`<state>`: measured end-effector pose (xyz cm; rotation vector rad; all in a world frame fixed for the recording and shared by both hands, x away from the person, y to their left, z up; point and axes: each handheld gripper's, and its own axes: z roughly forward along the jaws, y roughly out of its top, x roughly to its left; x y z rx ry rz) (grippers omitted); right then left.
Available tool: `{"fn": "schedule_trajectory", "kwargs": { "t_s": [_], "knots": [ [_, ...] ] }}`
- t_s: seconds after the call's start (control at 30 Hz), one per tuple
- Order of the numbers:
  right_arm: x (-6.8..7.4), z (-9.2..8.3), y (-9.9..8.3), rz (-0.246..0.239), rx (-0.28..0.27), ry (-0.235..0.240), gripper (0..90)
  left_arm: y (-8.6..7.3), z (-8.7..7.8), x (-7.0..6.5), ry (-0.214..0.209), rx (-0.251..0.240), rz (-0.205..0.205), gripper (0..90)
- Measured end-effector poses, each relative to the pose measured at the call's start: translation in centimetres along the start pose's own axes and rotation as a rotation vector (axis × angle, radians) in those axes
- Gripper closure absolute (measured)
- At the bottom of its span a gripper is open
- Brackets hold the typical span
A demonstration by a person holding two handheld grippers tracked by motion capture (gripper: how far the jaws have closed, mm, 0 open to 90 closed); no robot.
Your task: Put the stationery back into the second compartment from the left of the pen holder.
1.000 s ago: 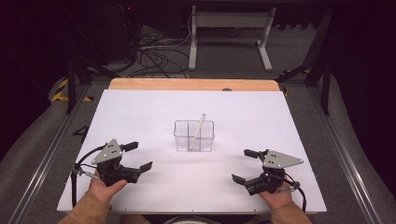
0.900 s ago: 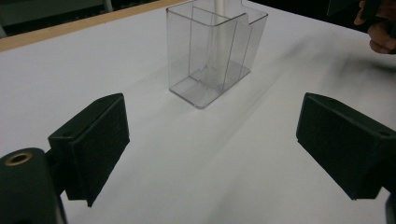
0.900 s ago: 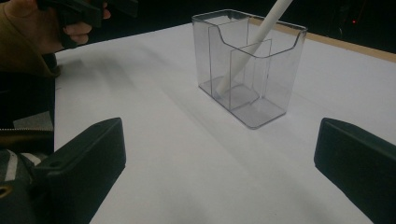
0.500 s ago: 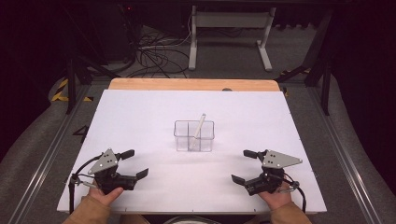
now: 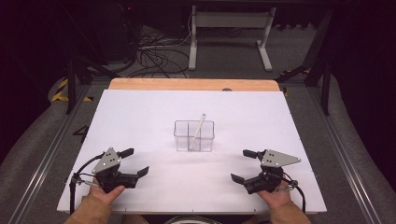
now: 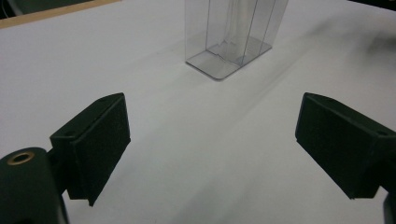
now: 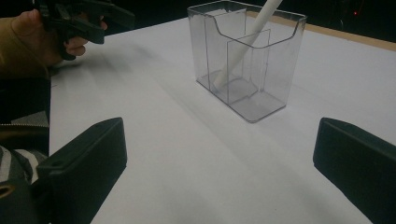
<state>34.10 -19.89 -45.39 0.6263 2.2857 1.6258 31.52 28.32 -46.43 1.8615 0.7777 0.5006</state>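
A clear plastic holder point(image 5: 194, 136) with compartments stands at the middle of the white table point(image 5: 196, 107). A white pen point(image 5: 197, 130) leans inside it, its top poking out toward the back right. The holder point(image 7: 247, 60) and the pen point(image 7: 243, 44) show close in the right gripper view, and the holder point(image 6: 233, 32) also stands ahead in the left gripper view. My left gripper point(image 5: 134, 162) rests near the front left, open and holding nothing. My right gripper point(image 5: 243, 165) rests near the front right, also open with nothing between its jaws.
A wooden strip point(image 5: 194, 84) runs along the table's far edge. Beyond it are cables point(image 5: 154, 51) and a white stand's legs point(image 5: 229, 37) on the floor. The other hand with its gripper point(image 7: 70, 23) shows far left in the right gripper view.
My left gripper has drawn back toward the table's front edge. The right gripper has barely moved. The holder and pen stayed put.
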Motion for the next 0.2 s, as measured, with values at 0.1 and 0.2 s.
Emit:
{"fn": "schedule_trajectory", "kwargs": {
  "t_s": [0.1,0.2],
  "knots": [
    [0.03,-0.05,0.0,-0.001,0.0,-0.001,3.1,0.03,0.0,0.0,0.004,-0.003,0.007,10.9],
    [0.0,-0.09,0.01,-0.003,0.0,-0.003,3.1,0.03,-0.07,-0.02,0.009,-0.011,0.012,10.5]
  ]
}}
